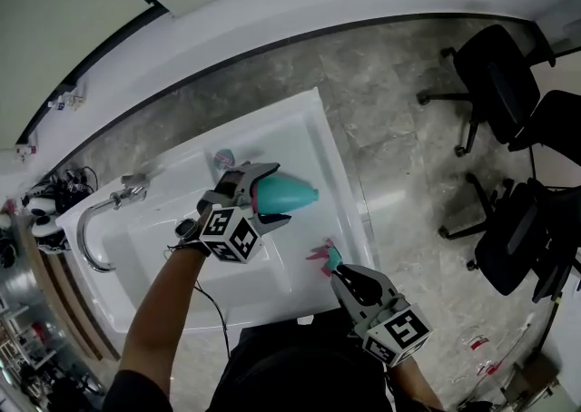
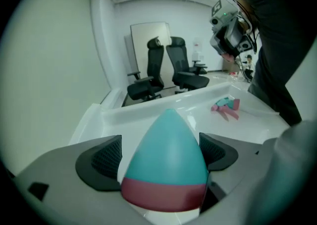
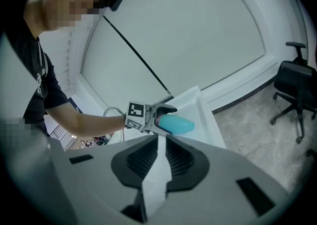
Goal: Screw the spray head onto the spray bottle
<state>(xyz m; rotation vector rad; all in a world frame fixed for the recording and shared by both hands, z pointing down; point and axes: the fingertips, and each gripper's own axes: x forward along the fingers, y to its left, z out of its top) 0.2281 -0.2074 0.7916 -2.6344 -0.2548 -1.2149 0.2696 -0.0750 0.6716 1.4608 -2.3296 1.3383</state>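
Observation:
A teal cone-shaped spray bottle (image 1: 289, 192) with a pink band lies on its side over the white sink (image 1: 304, 124), its narrow end pointing right. My left gripper (image 1: 275, 194) stands wide around its thick end; in the left gripper view a slim gap shows between the left pad and the bottle (image 2: 168, 159). The pink and teal spray head (image 1: 324, 258) lies loose on the sink near the front right rim, just beyond my right gripper (image 1: 339, 272). That gripper is shut with nothing between its jaws. The right gripper view shows the bottle (image 3: 177, 125) ahead.
A chrome faucet (image 1: 98, 224) curves over the sink's left end, and a drain (image 1: 223, 159) sits behind the bottle. Black office chairs (image 1: 497, 79) stand on the grey floor to the right. A white wall ledge runs behind the sink.

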